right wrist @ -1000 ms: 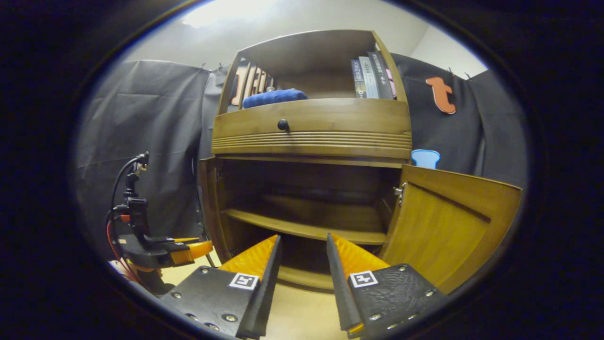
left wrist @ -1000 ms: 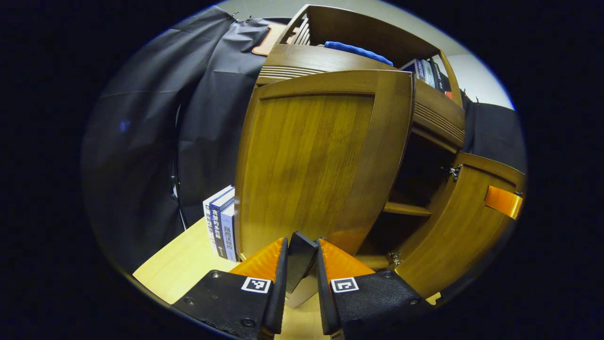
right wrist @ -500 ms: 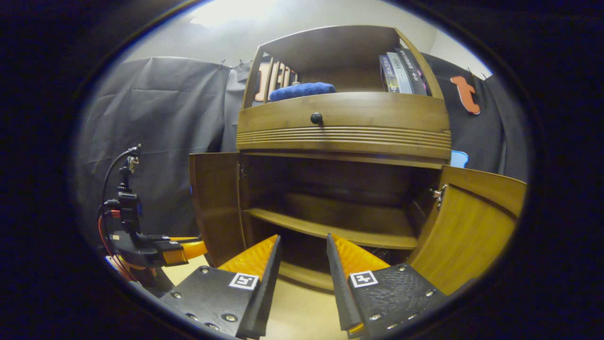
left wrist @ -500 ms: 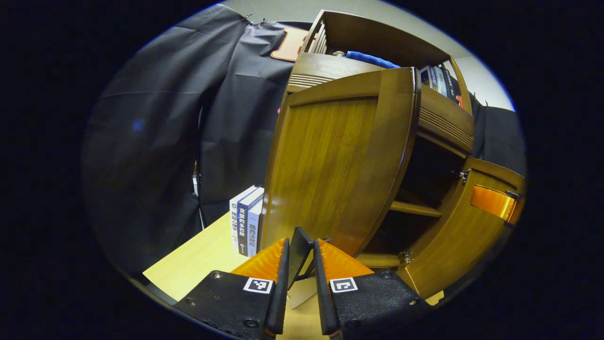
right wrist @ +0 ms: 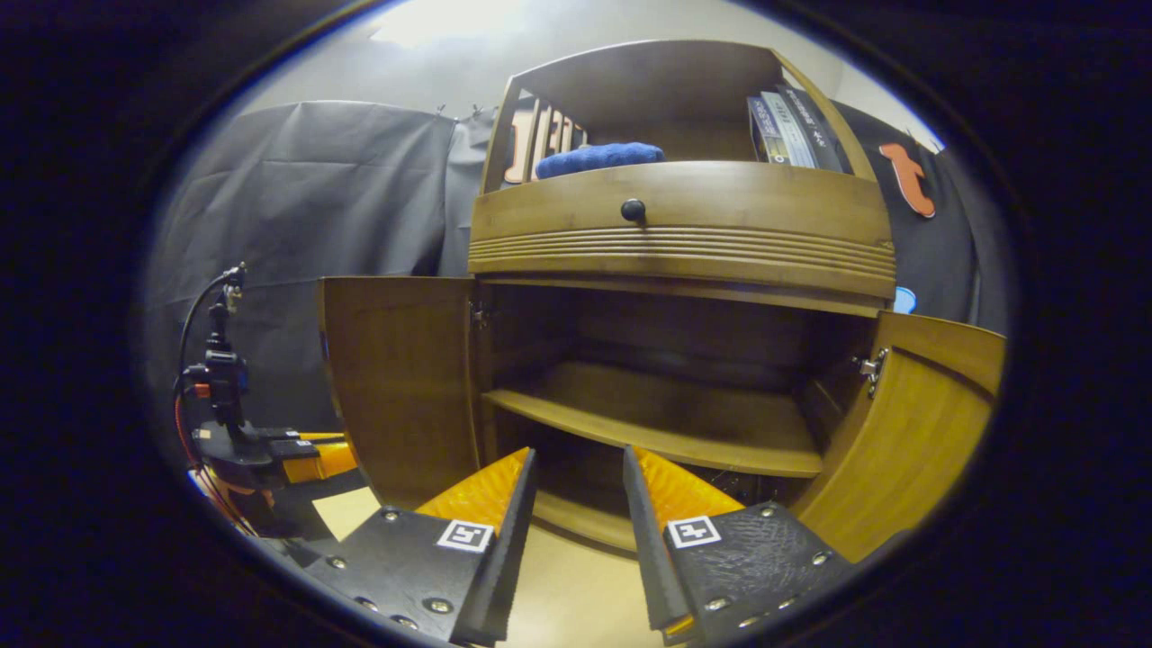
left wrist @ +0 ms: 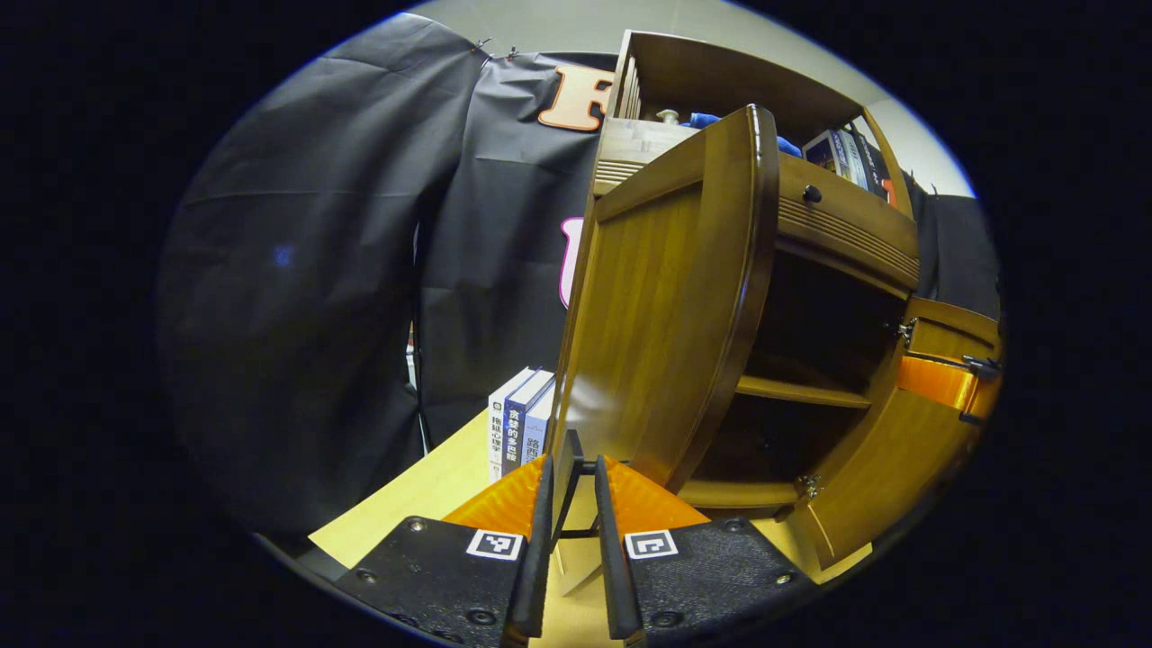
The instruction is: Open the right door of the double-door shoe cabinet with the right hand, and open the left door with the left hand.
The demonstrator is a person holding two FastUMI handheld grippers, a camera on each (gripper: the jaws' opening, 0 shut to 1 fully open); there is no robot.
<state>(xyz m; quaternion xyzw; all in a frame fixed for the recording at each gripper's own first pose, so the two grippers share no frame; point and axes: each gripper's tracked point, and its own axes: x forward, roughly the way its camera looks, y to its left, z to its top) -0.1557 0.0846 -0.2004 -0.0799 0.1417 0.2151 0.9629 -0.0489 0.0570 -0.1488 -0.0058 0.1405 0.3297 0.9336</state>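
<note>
Now, cabinet: the shoe cabinet (right wrist: pixel 684 243) stands on the bench (left wrist: pixel 423 490), both doors swung wide and its shelf (right wrist: pixel 666 432) bare.
Left door: the left door (left wrist: pixel 666 297) stands edge-on before me; my left gripper (left wrist: pixel 571 477) pinches a thin dark tab at its lower corner, fingers nearly together.
Right door: the right door (right wrist: pixel 909 441) hangs open beside my right gripper (right wrist: pixel 576 477), which is spread and holds nothing.
Handling: solid wood, I judge, stiff and fairly heavy, swinging on hinges; polished faces look slippery, so the tab or free edge is my hold.
Nearby: books (left wrist: pixel 517 427) stand behind the left door.
</note>
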